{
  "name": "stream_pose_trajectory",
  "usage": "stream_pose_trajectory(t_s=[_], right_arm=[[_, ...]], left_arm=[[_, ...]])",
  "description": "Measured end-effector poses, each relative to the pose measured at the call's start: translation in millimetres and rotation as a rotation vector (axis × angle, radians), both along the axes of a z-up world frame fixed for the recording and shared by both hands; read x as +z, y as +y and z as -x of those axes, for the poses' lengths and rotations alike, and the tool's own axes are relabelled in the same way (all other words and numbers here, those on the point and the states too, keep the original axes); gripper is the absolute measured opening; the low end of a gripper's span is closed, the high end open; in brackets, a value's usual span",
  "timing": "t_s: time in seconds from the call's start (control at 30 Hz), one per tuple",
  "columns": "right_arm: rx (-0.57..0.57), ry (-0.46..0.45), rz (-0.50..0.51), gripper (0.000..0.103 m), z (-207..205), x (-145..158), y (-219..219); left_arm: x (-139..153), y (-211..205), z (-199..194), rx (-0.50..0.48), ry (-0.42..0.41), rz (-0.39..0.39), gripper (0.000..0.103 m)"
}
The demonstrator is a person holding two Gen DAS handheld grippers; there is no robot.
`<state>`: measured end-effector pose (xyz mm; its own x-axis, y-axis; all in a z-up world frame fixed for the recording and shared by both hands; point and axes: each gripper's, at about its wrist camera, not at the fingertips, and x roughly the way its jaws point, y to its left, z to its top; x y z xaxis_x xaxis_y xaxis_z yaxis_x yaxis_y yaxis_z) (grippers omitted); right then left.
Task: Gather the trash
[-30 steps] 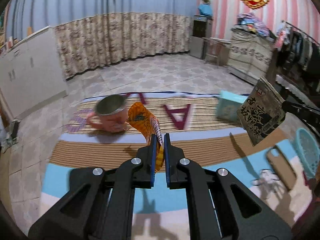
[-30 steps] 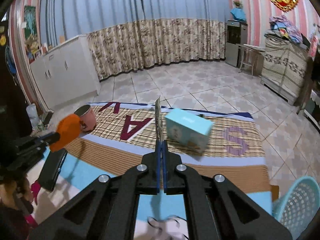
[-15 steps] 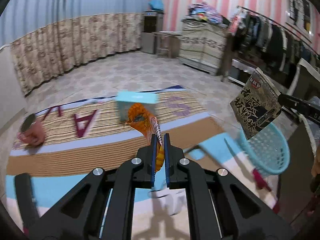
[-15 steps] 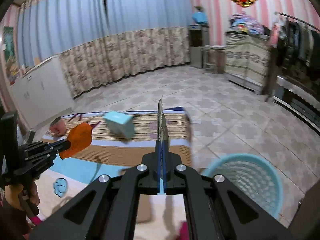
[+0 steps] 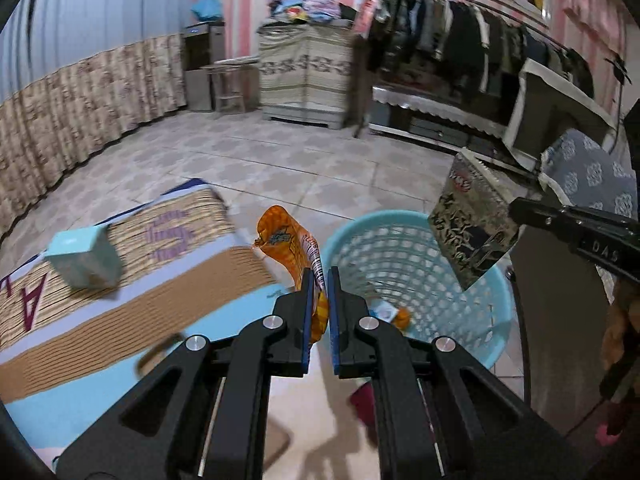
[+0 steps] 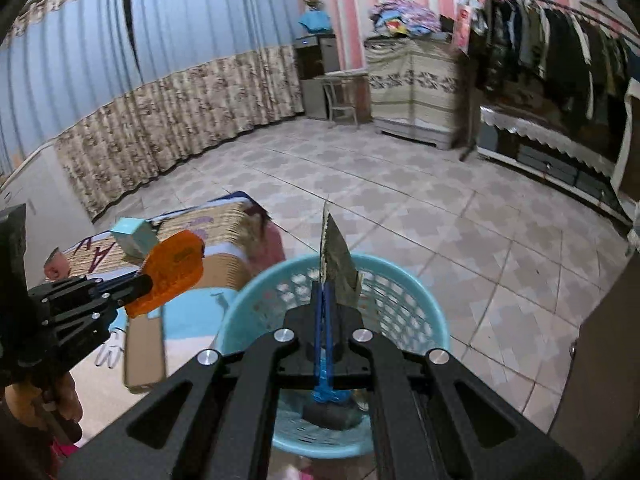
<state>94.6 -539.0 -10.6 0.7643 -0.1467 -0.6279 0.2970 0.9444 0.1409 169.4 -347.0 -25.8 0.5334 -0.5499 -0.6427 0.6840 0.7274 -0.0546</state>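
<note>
My left gripper is shut on a crumpled orange snack wrapper, held just left of a light blue plastic basket on the floor. The right gripper is shut on a dark printed snack bag, seen edge-on above the basket's rim. From the left wrist view the same dark bag hangs over the basket's right side. From the right wrist view the orange wrapper sits left of the basket, outside its rim. Some small trash lies in the basket bottom.
A teal box and a pink mug sit on the striped floor mat. A flat brown piece lies on the mat near the basket. Dark furniture stands right of the basket; tiled floor lies beyond.
Both grippers have swung right, from over the mat to the blue basket, each still holding its wrapper. The mug and box have slid to the left of view.
</note>
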Motion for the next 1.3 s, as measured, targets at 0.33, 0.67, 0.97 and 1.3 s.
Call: stream_pose_trajectory(t_s=[0.33,0.67,0.97,1.3], right_arm=[[-0.042,0.01,-0.028,0.002,8.6,-22.4,-25.2],[-0.037,0.018,-0.03,0.002,3.8,-30.1,-22.1],[-0.034,0.041,-0.012,0.003,-14.4,-45.4,-6.5],[-0.076,0.119,0.014,0.003,-35.2,-72.3,-2.0]], left_arm=[[-11.7,-52.6,-3.7,-0.083,0.021,-0.027,0.006],[-14.9,-42.3,-17.9,0.013,-0.013,-0.049,0.061],[12.9,3.2,-18.5,0.167,-0.138,-0.017,0.097],[32.2,52.4,-2.1,0.257,-0.218,-0.027,0.098]])
